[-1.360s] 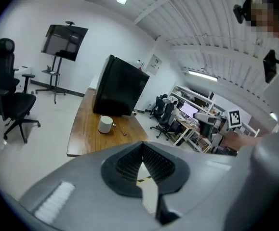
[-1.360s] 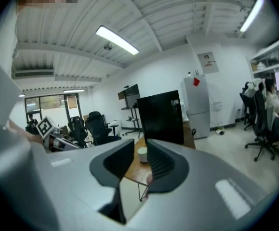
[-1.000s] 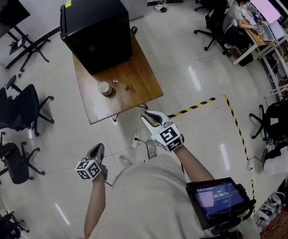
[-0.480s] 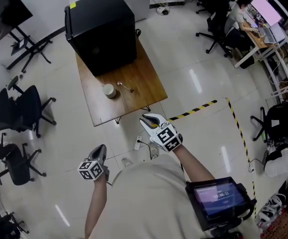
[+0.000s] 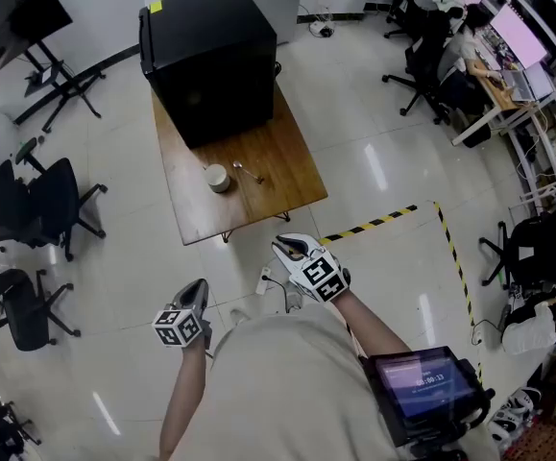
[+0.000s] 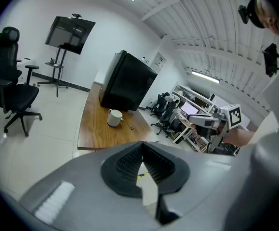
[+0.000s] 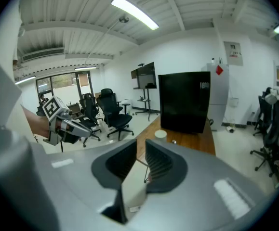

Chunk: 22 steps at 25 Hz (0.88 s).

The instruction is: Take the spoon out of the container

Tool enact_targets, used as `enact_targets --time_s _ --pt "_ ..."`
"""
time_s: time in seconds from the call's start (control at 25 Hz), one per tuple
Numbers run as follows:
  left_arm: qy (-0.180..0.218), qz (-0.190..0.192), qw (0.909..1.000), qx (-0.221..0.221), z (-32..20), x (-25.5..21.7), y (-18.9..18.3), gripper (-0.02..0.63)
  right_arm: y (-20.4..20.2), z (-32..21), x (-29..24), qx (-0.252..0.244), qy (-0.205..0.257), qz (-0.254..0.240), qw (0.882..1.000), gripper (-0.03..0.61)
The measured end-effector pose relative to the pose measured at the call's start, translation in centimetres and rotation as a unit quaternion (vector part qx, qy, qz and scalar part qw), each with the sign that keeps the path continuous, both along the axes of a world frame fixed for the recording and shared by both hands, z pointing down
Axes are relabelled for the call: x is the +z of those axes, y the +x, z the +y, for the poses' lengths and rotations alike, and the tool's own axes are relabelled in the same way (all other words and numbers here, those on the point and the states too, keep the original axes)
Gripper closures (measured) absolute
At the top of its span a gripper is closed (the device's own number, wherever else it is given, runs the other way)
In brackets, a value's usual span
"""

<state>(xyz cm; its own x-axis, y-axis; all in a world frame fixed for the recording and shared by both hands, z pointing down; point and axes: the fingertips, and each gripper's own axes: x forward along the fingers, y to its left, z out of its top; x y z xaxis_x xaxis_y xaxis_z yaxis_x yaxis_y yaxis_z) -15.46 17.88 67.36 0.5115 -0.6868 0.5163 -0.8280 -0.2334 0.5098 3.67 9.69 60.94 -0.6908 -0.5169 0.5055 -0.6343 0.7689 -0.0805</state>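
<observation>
A white cup (image 5: 218, 177) stands on the wooden table (image 5: 276, 152), with the metal spoon (image 5: 249, 172) lying flat on the wood just right of it, outside the cup. Both grippers hang over the floor well short of the table. My left gripper (image 5: 197, 284) is low on the left with its jaws together and nothing in them (image 6: 141, 148). My right gripper (image 5: 285, 246) is nearer the table's front edge; its jaws (image 7: 141, 150) are closing, a narrow gap remains and nothing is between them. The cup (image 6: 114, 117) (image 7: 160, 134) shows far ahead in both gripper views.
A large black box (image 5: 210, 51) fills the table's far end. Office chairs (image 5: 37, 209) stand at the left. A power strip (image 5: 262, 278) lies on the floor near the table legs. Yellow-black tape (image 5: 374, 224) runs on the right, with desks and a seated person (image 5: 474, 51) beyond.
The table and black box have drifted a little right and down in the head view. Both grippers stay low over the floor, away from the table.
</observation>
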Motion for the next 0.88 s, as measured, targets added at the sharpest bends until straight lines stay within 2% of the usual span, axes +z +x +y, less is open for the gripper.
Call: enact_targets --time_s 0.2,0.68,0.88 --pt "-0.012 -0.001 0.9998 0.013 1.5 1.0 0.7 0.614 0.1 1.7 2.1 0.006 -0.032 -0.001 0.999 0.534" --pt "-0.016 -0.012 0.9991 0.037 2.8 1.4 1.2 0.614 -0.3 2.1 4.2 0.017 -0.065 0.01 0.998 0.534" --pt "-0.019 -0.015 0.9986 0.048 2.9 1.5 1.5 0.614 0.3 1.9 5.5 0.031 -0.073 0.033 0.996 0.535"
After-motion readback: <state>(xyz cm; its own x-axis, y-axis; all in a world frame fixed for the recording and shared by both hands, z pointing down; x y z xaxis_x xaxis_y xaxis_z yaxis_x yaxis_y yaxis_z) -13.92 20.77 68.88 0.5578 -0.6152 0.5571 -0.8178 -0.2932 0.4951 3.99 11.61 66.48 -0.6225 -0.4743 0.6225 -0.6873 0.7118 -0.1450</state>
